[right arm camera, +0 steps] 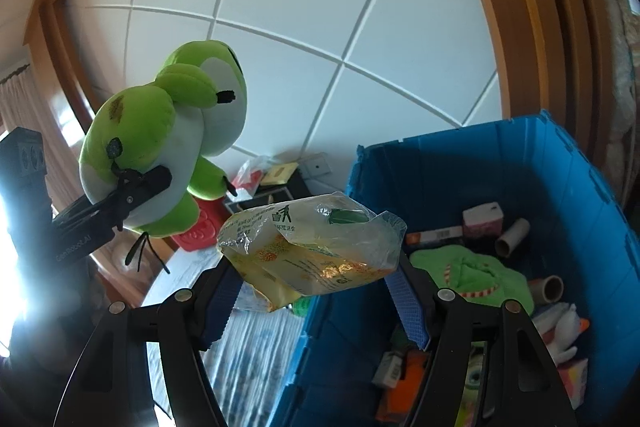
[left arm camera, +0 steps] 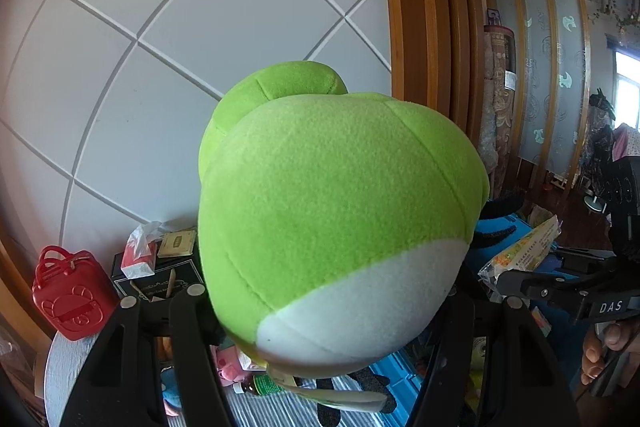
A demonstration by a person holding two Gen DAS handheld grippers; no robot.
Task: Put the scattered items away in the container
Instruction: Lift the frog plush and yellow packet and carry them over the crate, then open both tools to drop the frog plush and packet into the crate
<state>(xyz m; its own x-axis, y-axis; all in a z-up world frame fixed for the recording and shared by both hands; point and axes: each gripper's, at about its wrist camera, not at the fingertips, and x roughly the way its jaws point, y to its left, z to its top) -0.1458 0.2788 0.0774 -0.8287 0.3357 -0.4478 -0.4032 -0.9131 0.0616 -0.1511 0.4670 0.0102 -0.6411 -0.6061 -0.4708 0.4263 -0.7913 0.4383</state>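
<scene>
The green frog plush fills the left wrist view, hiding the left gripper's fingertips and most of the blue bin toward three o'clock. In the right wrist view, glare at nine o'clock washes out the room, and the tissue pack covers the right gripper's pads.

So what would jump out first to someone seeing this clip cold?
The bright green frog plush, held up in the air by the left gripper and filling the left wrist view. Next, the crinkly yellow plastic packet held in the right gripper beside the rim of the big blue container, which already holds toys, cardboard tubes and small boxes.
</scene>
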